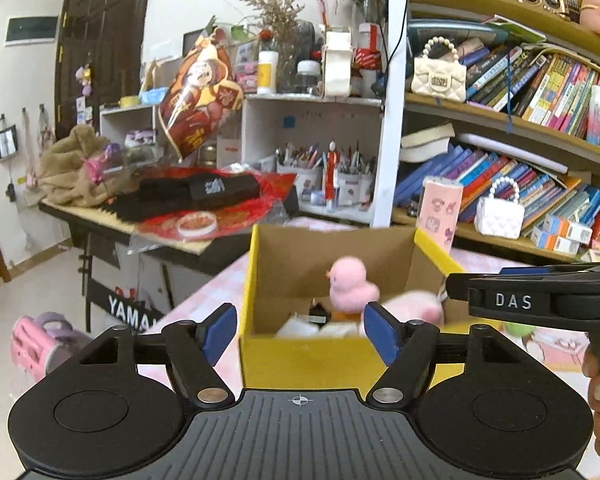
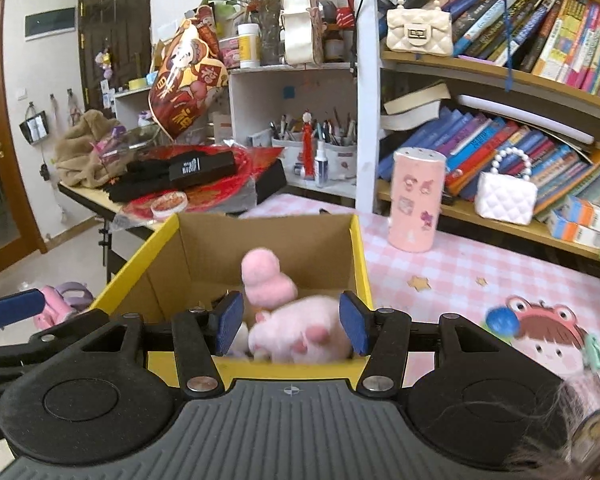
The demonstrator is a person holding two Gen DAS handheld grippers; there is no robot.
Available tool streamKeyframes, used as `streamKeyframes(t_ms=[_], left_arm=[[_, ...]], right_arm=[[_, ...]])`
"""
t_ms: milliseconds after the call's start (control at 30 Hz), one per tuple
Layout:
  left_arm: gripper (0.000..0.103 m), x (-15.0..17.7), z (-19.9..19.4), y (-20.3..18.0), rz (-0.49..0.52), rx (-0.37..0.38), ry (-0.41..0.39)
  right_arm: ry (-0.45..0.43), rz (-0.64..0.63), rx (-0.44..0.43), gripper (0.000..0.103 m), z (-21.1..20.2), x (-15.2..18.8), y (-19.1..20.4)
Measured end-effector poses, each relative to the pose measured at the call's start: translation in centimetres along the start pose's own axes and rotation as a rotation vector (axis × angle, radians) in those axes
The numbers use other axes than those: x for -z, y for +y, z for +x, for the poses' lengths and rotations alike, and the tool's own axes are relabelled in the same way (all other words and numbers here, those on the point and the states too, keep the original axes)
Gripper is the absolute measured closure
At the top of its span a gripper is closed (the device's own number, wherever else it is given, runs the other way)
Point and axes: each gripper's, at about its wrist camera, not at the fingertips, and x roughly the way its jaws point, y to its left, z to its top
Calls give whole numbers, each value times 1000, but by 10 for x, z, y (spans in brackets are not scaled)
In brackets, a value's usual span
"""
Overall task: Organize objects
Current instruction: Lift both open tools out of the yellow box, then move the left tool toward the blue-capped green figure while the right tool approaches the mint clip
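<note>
A yellow cardboard box (image 1: 300, 356) (image 2: 160, 248) stands open on the pink checked table. Inside it sit a pink plush duck (image 1: 350, 286) (image 2: 266, 280), a pale pink plush toy (image 1: 414, 308) (image 2: 300, 336) and some white items (image 1: 300, 326). My left gripper (image 1: 298, 332) is open and empty, just in front of the box's near wall. My right gripper (image 2: 292, 326) is open over the box's near edge, its pads either side of the pale pink plush without touching it. Its body also shows in the left wrist view (image 1: 540, 296).
A pink cylindrical tin (image 2: 416, 200) stands on the table (image 2: 460, 264) right of the box. A cartoon girl figure (image 2: 548, 340) lies at the right. Bookshelves (image 2: 500, 72) stand behind. A cluttered desk (image 2: 160, 184) is at the left. A pink backpack (image 1: 40, 344) lies on the floor.
</note>
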Motion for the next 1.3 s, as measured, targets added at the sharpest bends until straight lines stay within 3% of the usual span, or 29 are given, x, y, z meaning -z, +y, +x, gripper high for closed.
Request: streamKeyframes(t_ms=[700, 1300], left_arm=[[19, 69, -64, -10, 31, 22, 120], [19, 91, -85, -54, 126, 185, 155]], right_arm=[[117, -3, 111, 44, -82, 106, 21], [133, 102, 274, 42, -139, 147, -8]])
